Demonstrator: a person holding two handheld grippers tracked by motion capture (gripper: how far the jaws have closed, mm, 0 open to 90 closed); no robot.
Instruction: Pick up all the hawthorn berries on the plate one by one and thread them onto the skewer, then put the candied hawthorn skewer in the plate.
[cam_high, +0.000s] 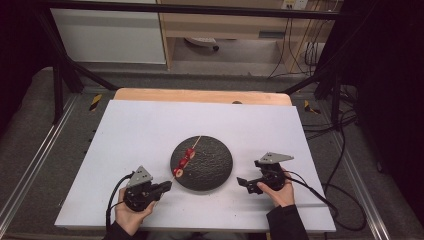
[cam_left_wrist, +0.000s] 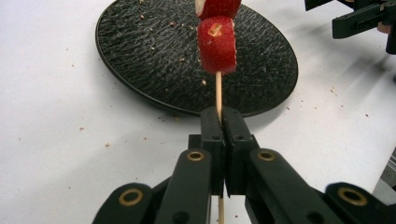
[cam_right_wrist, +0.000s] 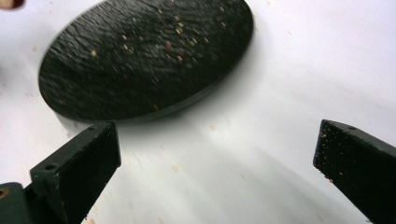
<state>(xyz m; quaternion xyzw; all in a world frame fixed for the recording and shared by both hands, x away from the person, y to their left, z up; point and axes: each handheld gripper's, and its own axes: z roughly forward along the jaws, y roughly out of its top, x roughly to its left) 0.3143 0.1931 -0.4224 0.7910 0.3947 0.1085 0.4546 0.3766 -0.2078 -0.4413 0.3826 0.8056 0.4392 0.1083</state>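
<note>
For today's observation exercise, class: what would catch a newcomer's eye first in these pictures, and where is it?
First, the red strawberry pieces threaded on a wooden skewer, held over the left part of the round black plate at the middle of the white table. Next, the left gripper, jaws shut on the skewer's near end. Right of the plate, the right gripper has its jaws wide open with nothing between them.

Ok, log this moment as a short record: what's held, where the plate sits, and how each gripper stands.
held item: wooden skewer with red fruit pieces threaded on it
holder: left gripper, jaws shut on the skewer's bare end
skewer position: reaching from the left gripper over the black plate; contact with the plate unclear
right gripper: jaws wide apart, nothing between them, just right of the plate
plate: round, dark, textured, crumbs on it
surface: white table, scattered crumbs
</note>
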